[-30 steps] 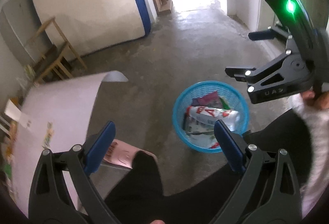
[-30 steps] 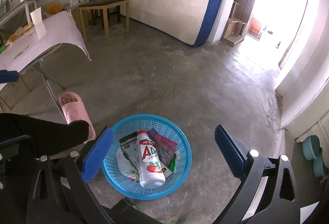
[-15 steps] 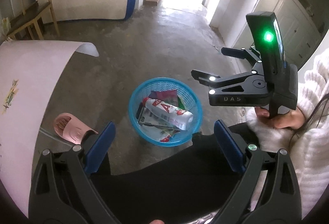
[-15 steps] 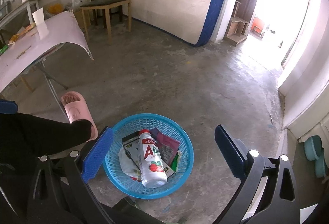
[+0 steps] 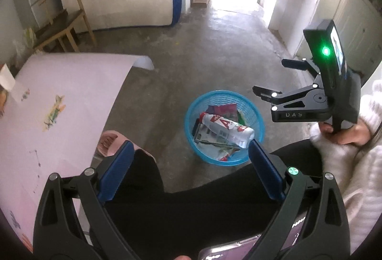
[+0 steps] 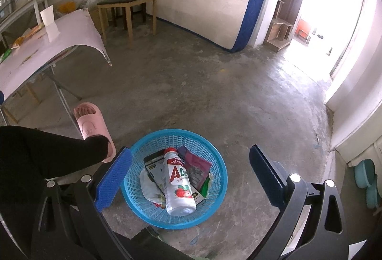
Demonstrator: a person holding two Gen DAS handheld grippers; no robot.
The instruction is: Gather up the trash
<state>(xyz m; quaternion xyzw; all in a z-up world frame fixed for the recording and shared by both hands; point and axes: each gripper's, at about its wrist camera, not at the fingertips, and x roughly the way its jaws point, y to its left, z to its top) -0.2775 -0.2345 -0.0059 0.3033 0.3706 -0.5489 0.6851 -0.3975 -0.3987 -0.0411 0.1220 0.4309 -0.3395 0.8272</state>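
Both hand-held grippers hang empty with jaws spread wide: the left hand-held gripper [image 5: 189, 164] fills the lower frame of its own view, the right hand-held gripper [image 6: 191, 172] the lower frame of its own. At lower centre on the concrete floor [image 6: 203, 83], the blue basket [image 6: 216, 188] holds the milk bottle [image 6: 177, 186] and wrappers [image 6: 197, 168]. Remaining litter seems to lie on the table [image 5: 59, 97] at left; approach it low, jaws wide, then close squarely.

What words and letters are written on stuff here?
"DAS": on the side of the right tool.
"AD": big red letters on the white bottle in the blue basket.
Small print on the bottle, and the wrappers beside it: too blurred to read.
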